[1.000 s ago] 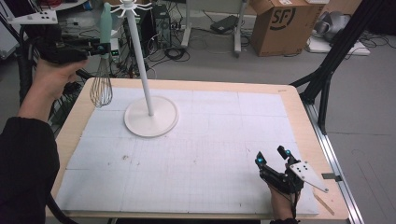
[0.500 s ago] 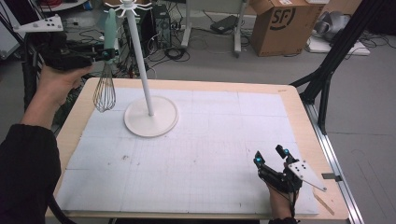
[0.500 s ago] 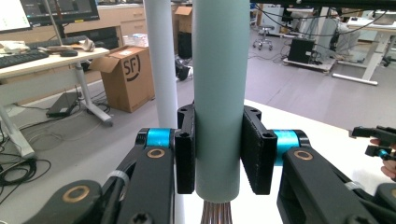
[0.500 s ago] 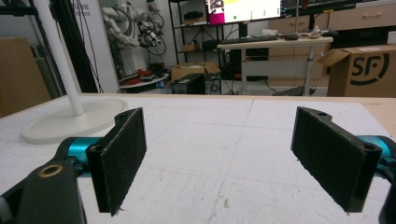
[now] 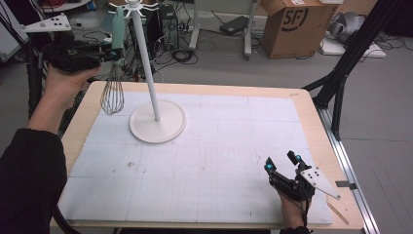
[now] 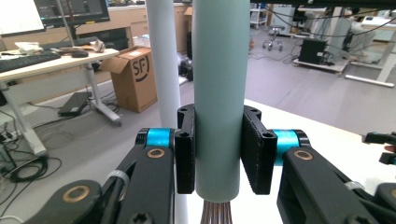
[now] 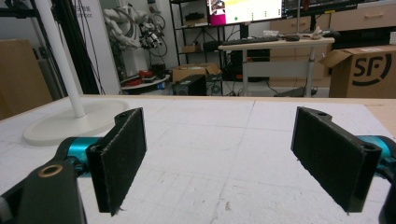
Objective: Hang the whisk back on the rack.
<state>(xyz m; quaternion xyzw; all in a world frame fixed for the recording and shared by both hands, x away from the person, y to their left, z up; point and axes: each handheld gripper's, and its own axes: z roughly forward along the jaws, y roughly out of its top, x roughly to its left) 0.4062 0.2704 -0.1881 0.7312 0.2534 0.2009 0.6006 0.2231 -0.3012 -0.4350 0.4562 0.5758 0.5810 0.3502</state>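
- Bench [image 5: 219, 161]: the white stand [image 5: 157, 119] sits at its far left, its hooks [image 5: 134, 7] at the top of the pole.
- Whisk [image 5: 113, 73]: it hangs upright off the far-left edge, just left of the pole, mint handle up, wires down.
- Your left gripper [image 5: 108, 52]: fingers [image 6: 185, 149] clamped on that handle, the hooks just up and right.
- Your right gripper [image 5: 282, 163]: fingers spread wide, empty, resting well apart at the near right.
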